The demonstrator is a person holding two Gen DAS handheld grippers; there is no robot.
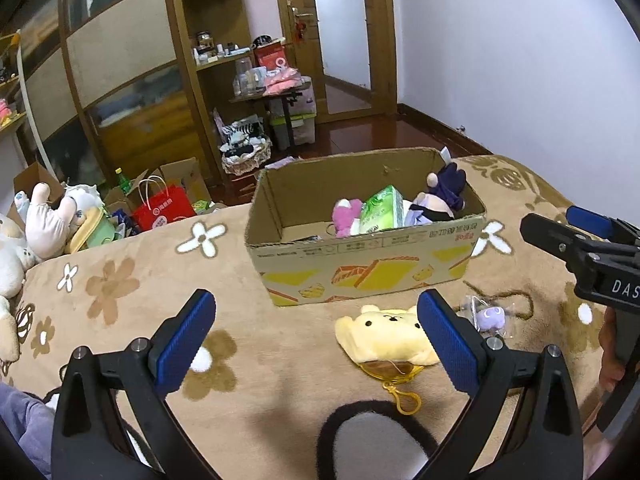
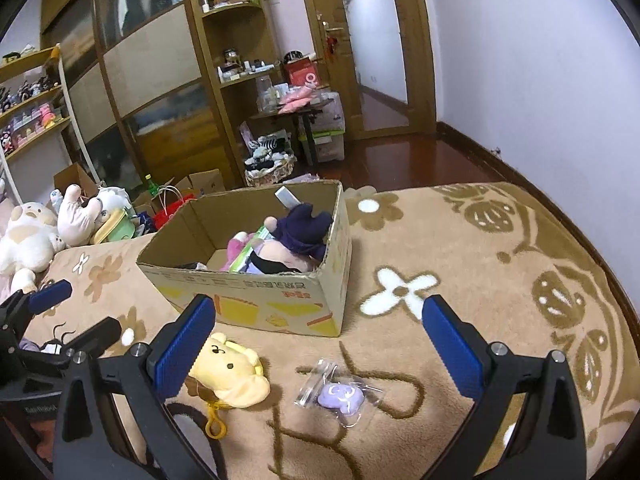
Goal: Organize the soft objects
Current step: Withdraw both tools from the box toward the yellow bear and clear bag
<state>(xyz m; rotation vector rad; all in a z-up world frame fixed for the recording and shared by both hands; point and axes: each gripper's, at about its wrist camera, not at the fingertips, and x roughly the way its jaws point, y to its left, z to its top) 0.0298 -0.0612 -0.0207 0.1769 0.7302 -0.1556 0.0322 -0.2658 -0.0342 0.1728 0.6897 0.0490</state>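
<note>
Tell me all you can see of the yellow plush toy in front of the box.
The yellow plush toy is a soft, fuzzy bear-like face with small dark eyes and rounded ears, lying flat on the brown flowered blanket, just in front of the cardboard box and apart from it. A yellow plastic clip hangs from it. No gripper holds it.

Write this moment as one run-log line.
left gripper: open, empty | right gripper: open, empty | yellow plush bear keychain, bagged purple squishy: on blanket | open cardboard box: partly filled
</note>
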